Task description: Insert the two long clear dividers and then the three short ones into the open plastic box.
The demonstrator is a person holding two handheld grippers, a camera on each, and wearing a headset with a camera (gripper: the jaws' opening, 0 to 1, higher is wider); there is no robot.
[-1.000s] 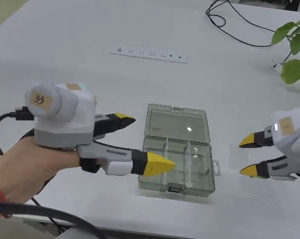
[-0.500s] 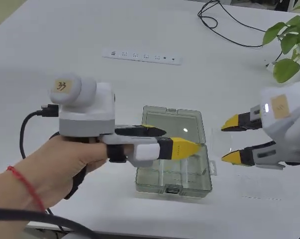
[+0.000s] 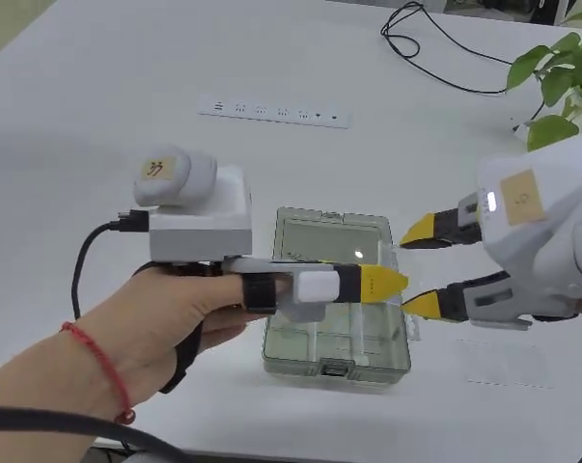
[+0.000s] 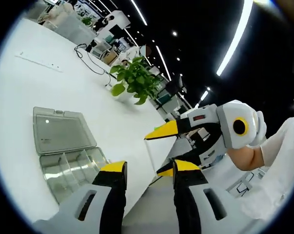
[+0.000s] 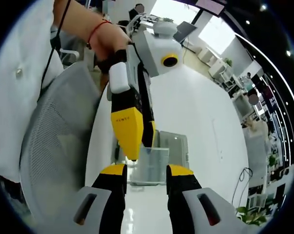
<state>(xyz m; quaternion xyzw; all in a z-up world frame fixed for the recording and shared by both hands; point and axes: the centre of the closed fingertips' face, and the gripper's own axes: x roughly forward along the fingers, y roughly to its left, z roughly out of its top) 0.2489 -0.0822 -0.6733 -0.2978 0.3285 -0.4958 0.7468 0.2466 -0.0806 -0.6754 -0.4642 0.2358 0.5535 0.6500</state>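
Holding the nearest tool, one hand [image 3: 165,318] with a red string bracelet [image 3: 97,352] on its wrist carries the left gripper [image 3: 382,282] low over the white table [image 3: 97,145]. Its two yellow-tipped jaws stand apart with nothing between them, and they reach out over the box toward the other tool. A black cable runs back from its rear end.

Facing it from the right, the right gripper [image 3: 414,269] has its two jaws set wide. One clear divider [image 5: 152,165] spans the gap between them and is pinched by its edges, lifted off the table. In the right gripper view one yellow tip of the left gripper sits right at a top corner of this divider; whether it touches I cannot tell.

Below both tools lies the one open plastic box [image 3: 300,362], smoky and see-through, near the table's front edge. Its lid [image 3: 334,241] lies flat behind the base. In the left gripper view two clear partitions appear to stand in the base and split it into three lanes.

Right of the box, one faint clear rectangular piece [image 3: 508,367] lies flat on the table.

Farther back lies one white power strip [image 3: 271,109]. Beyond that, a black cord [image 3: 397,43] loops over the tabletop, and one green leafy plant [image 3: 559,68] stands at the far right corner.
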